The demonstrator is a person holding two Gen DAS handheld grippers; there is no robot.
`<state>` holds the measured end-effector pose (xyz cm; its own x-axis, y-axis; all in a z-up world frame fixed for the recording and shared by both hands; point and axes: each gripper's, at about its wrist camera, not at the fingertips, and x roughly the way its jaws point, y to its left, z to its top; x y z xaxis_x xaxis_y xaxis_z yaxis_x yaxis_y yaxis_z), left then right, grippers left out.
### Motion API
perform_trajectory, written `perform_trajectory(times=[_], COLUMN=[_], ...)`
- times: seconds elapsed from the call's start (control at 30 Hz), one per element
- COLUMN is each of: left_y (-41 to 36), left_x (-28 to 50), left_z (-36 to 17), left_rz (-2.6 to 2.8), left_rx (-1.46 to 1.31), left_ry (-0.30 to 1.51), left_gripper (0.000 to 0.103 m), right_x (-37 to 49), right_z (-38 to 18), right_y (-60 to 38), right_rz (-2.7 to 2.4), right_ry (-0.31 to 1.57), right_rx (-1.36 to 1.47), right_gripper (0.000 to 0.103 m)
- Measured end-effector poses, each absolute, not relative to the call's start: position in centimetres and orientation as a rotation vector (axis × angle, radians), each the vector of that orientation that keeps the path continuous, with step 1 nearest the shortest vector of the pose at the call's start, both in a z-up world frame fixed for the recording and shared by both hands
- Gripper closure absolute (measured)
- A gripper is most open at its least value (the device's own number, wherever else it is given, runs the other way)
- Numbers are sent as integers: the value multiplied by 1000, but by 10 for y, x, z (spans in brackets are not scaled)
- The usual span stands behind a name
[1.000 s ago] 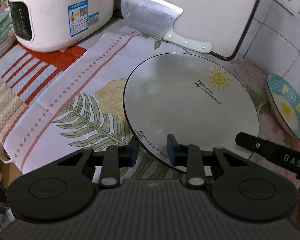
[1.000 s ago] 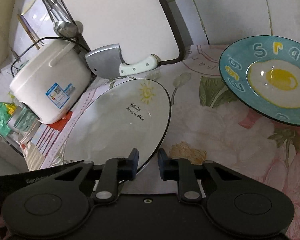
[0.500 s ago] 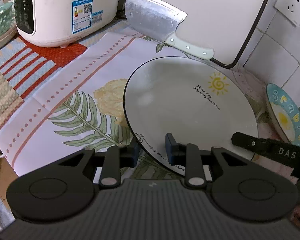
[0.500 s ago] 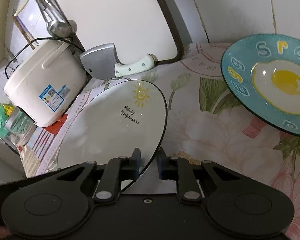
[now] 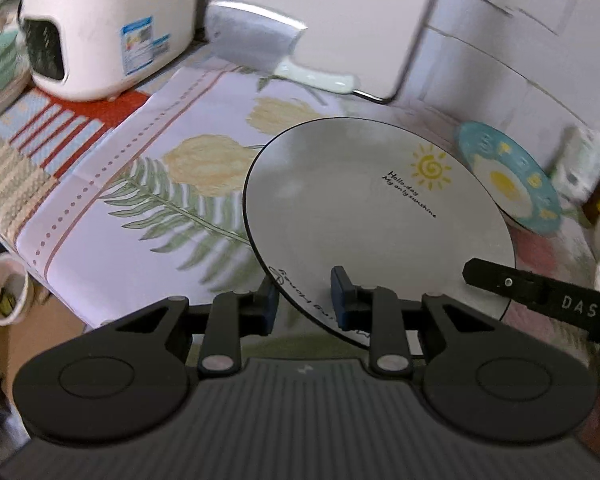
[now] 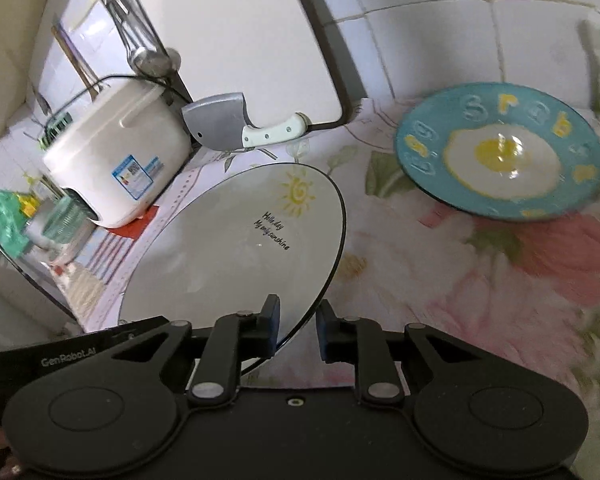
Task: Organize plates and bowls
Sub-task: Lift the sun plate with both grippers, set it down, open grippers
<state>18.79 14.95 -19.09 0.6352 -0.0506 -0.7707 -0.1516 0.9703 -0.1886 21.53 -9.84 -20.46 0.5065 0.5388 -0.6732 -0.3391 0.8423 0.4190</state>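
Gripped from both sides, apparently to keep a wide, thin disc level while carried: white sun plate (image 5: 372, 216) lifted clear of the floral tablecloth (image 5: 148, 216), in front of the cutting board (image 5: 332, 20) and well short of the cleaver (image 5: 260, 48) leaning there. Left gripper (image 5: 305, 300) straddling the near rim, one pad above and one below, seemingly clamped on the plate. Right gripper (image 6: 298, 322) low and level at the opposite edge, rim between its fingers, seemingly pinched. Blue egg plate (image 6: 500, 152) resting right of the cutting board, near the wall, probably the stacking target. Rice cooker (image 5: 100, 24) left of the board.
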Motion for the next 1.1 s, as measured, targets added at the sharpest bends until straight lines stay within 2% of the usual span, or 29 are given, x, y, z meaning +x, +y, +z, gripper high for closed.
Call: perform_trajectory(times=[0.5, 1.1], left_y=[59, 18], left_x=[148, 170], left_z=[-171, -210], left_rz=[-104, -209], left_rx=[-144, -85], left_ry=[898, 972], left_gripper=[78, 78], right_x=[139, 134], right_z=[-187, -222], right_y=[-193, -227], right_rz=[421, 326], right_ry=[868, 932], right_rx=[304, 303], right_gripper=[79, 78])
